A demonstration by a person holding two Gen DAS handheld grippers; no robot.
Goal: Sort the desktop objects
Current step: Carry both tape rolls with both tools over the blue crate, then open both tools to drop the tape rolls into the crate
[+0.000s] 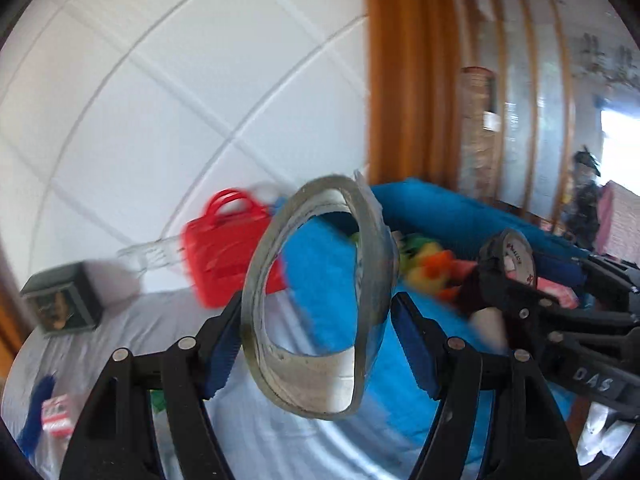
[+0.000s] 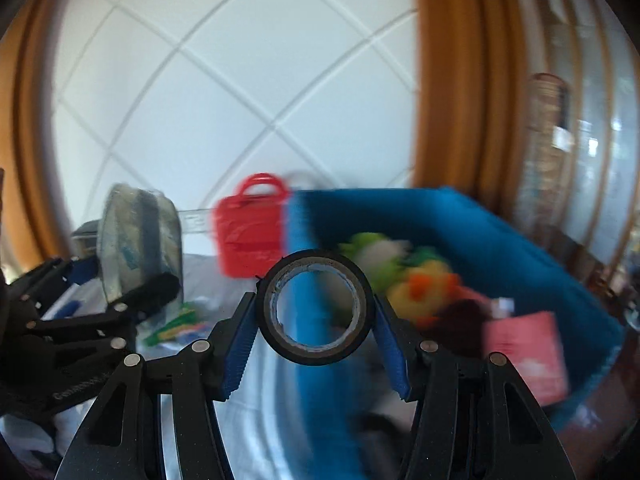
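Here the left tool (image 1: 316, 344) clamps a clear tape roll (image 1: 316, 296). The right tool (image 2: 316, 316) clamps a black tape roll (image 2: 316, 304) before the blue bin (image 2: 520, 240).

few words can be read, all on the grippers

in the left wrist view, pale letters "das" stand on the black arm of the right gripper (image 1: 508, 276) at the lower right of the frame. its roll of black tape (image 1: 516, 258) has a red mark on the side, too blurred to read. in the right wrist view, embossed lettering on the left gripper (image 2: 132, 268) at the lower left is illegible.
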